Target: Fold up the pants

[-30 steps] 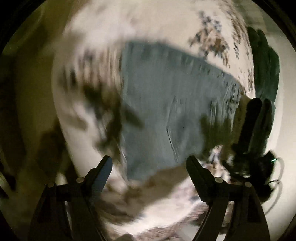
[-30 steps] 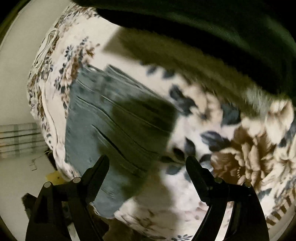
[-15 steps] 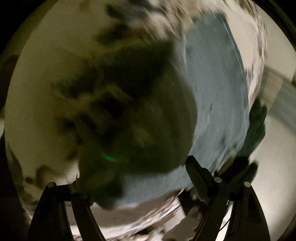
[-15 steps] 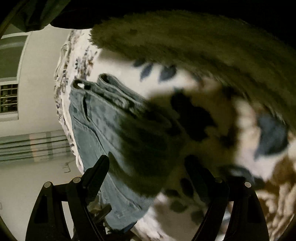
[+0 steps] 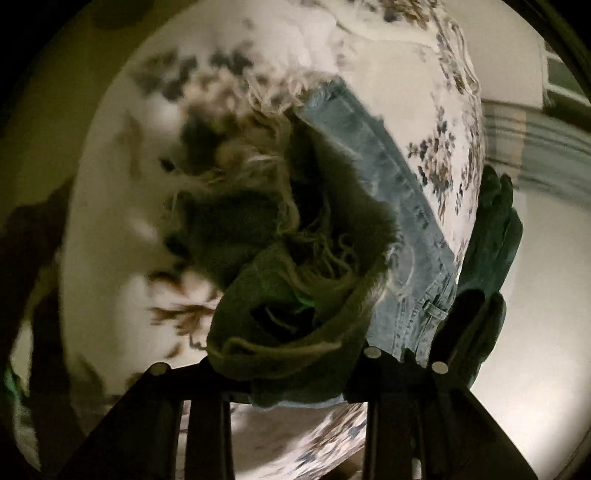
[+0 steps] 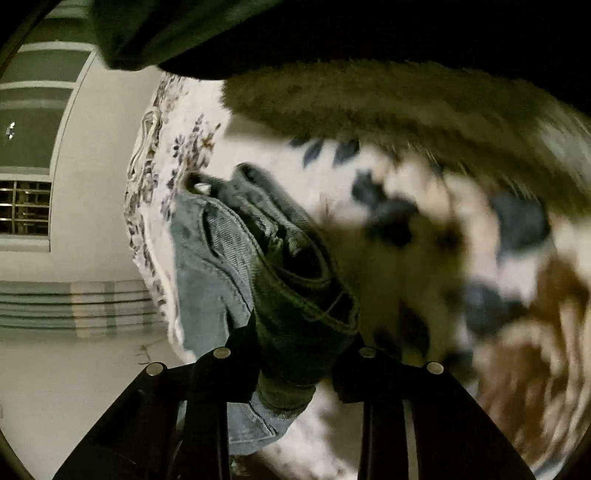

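Light blue denim pants (image 5: 373,147) lie on a floral bedspread (image 5: 229,44). In the left wrist view, my left gripper (image 5: 291,365) is shut on the frayed hem end of the pants (image 5: 295,306), bunched and shadowed between the fingers. In the right wrist view, my right gripper (image 6: 291,354) is shut on the folded waistband end of the pants (image 6: 306,295), with the pocket side (image 6: 210,258) spreading to the left. The other hand's green glove (image 5: 491,236) shows at the bed's right edge.
The floral bedspread (image 6: 424,258) fills most of the right wrist view. A pale floor (image 6: 74,387) and a striped mat (image 6: 74,302) lie to the left. A dark green sleeve (image 6: 184,29) hangs across the top.
Both grippers have dropped to the pants and gone from open to shut on the cloth. The views have swung and the denim now sits right at the fingers.
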Demonstrator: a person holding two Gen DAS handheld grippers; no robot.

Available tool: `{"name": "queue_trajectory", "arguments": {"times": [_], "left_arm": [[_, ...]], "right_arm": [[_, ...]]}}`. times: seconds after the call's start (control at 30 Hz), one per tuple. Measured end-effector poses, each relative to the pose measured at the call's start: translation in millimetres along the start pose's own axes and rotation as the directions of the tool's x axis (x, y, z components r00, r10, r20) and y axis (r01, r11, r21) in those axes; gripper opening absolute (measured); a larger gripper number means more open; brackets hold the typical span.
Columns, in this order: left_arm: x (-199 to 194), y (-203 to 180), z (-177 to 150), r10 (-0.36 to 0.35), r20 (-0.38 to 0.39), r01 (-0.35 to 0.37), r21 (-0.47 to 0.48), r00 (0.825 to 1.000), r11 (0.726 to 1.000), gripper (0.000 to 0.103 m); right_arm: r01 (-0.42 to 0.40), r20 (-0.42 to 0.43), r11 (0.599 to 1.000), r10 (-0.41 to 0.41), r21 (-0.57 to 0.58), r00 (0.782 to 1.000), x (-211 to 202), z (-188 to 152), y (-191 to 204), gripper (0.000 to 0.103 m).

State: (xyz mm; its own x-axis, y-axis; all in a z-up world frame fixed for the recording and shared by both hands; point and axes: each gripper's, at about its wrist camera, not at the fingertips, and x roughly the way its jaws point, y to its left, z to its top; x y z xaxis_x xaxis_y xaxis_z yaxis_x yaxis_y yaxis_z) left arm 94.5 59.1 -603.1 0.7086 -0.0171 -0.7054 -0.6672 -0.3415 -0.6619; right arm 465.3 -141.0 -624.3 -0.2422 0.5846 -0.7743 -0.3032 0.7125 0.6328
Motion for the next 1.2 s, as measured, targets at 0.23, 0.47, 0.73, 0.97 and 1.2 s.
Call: {"name": "queue_trajectory", "arguments": {"times": [0.23,0.47,0.73,0.97,1.2], "left_arm": [[29.4,25.6,26.2,-0.01,-0.066,0.009,-0.011,0.998,1.0,0.038],[32.4,31.8,26.9,-0.03,-0.038,0.027,-0.072,0.999,0.997,0.045],[2.5,-18.6,26.5,0.038,0.017,-0.04,0.121,0.999,0.992,0.024],[-59.6,-119.6,27.7,0.07,0.01,-0.07,0.286,0.998,0.956,0.024],[-95.7,-284.2,10.1,-0.001,-0.05,0.026,0.515,0.999,0.857,0.024]], "right_arm": [[-0.042,-0.085,0.988,0.055,0.148,0.995,31.7,-31.2,-44.4,0.054],[-0.088,-0.015,0.982,0.092,0.166,0.996,49.9,-27.0,-44.3,0.063],[-0.03,0.044,0.997,0.027,0.077,0.999,8.2,-39.1,1.5,0.028],[-0.076,0.105,0.994,0.067,0.077,0.992,-70.6,-42.8,74.8,0.026],[-0.17,0.3,0.979,0.129,0.113,0.945,-195.1,-17.6,129.9,0.026]]}}
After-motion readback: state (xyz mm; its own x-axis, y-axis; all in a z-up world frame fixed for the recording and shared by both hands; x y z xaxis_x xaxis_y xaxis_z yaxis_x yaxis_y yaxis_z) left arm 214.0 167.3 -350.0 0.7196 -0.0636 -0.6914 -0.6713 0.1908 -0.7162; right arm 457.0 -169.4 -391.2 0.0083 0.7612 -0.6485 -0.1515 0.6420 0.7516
